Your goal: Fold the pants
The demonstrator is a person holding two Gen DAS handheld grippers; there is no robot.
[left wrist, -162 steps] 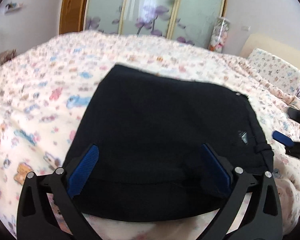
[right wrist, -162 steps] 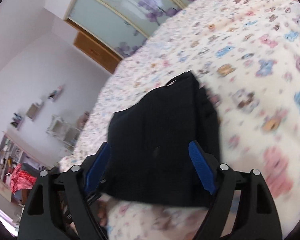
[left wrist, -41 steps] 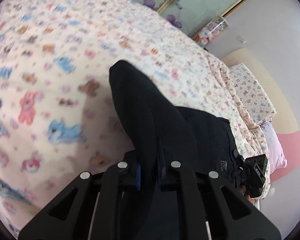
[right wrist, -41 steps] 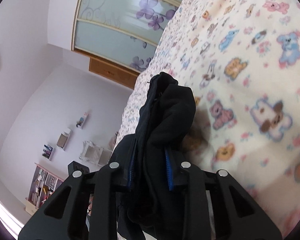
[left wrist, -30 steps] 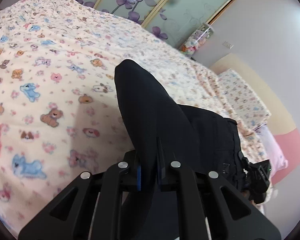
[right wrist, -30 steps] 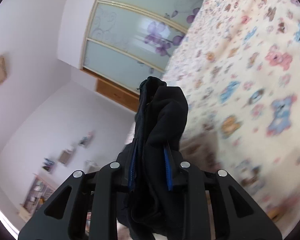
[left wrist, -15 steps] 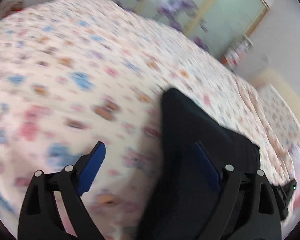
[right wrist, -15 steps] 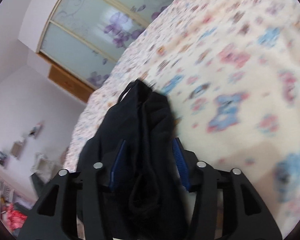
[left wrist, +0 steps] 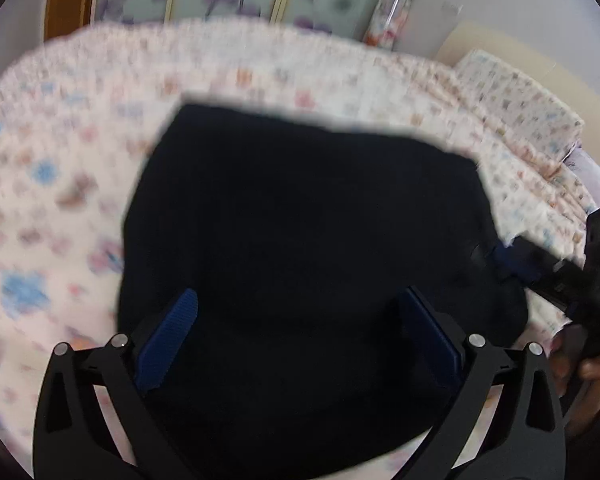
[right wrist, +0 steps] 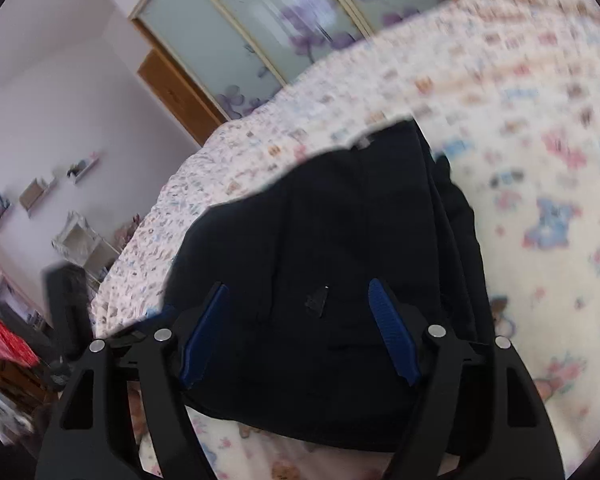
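Observation:
The black pants lie folded into a squarish stack on the bed. Above their near edge hangs my left gripper, its jaws opening wide, blue pads clear of the cloth. In the right wrist view the same pants lie flat, layered edges showing on their right side. My right gripper hovers over their near part with jaws still opening, pads apart and off the fabric. The right gripper also shows at the right edge of the left wrist view, held by a hand.
The bed carries a cream quilt printed with bears. A pillow lies at its far right. Sliding wardrobe doors with purple flowers stand behind the bed. Shelves and a chair line the wall at left.
Both grippers held the pants pinched upright a second ago. Both have let go and opened, and the pants now lie flat on the bed. The left gripper dropped lower.

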